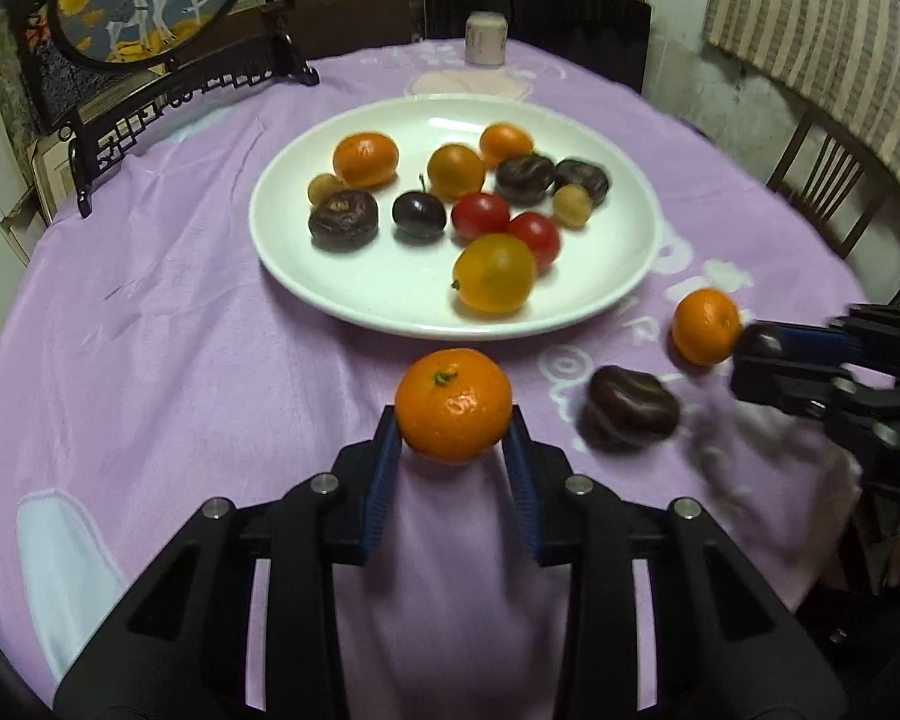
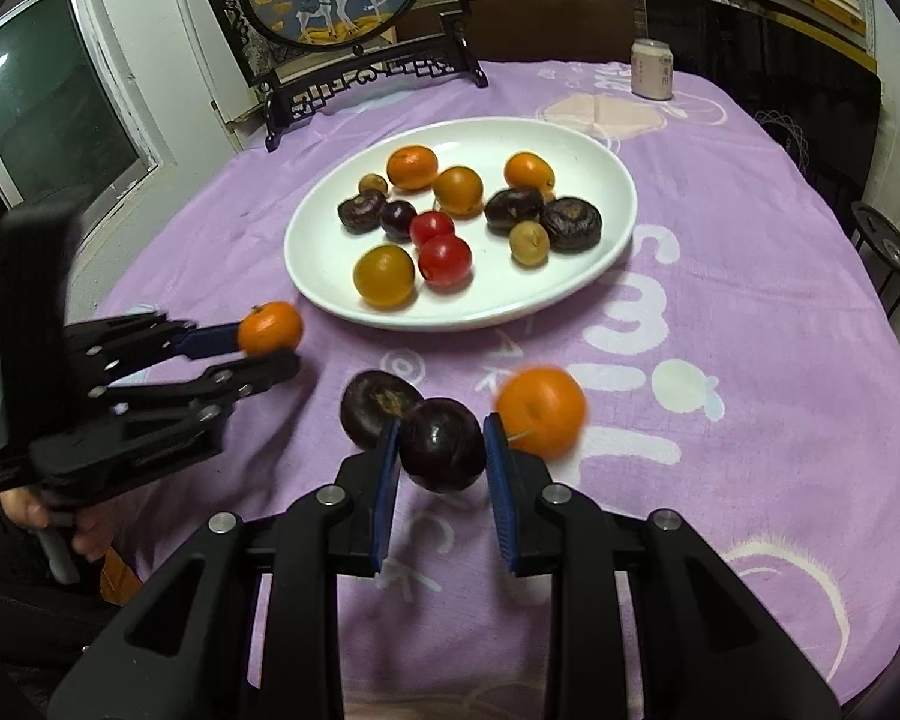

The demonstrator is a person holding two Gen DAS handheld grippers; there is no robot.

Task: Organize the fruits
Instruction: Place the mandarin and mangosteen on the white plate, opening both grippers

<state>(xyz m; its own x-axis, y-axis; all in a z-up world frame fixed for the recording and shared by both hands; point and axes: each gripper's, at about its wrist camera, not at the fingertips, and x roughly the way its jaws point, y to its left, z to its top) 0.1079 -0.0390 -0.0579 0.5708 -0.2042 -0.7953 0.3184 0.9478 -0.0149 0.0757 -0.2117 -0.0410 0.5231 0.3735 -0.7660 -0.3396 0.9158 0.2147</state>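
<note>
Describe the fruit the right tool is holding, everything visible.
The dark plum is round, deep purple-black and glossy, with a faint crease down its face and no stem showing. It sits clamped between the blue pads of the right tool, apparently lifted off the purple cloth, short of the white plate. A dark wrinkled fruit lies just behind its left side; contact is unclear. In the left wrist view it is mostly hidden.
</note>
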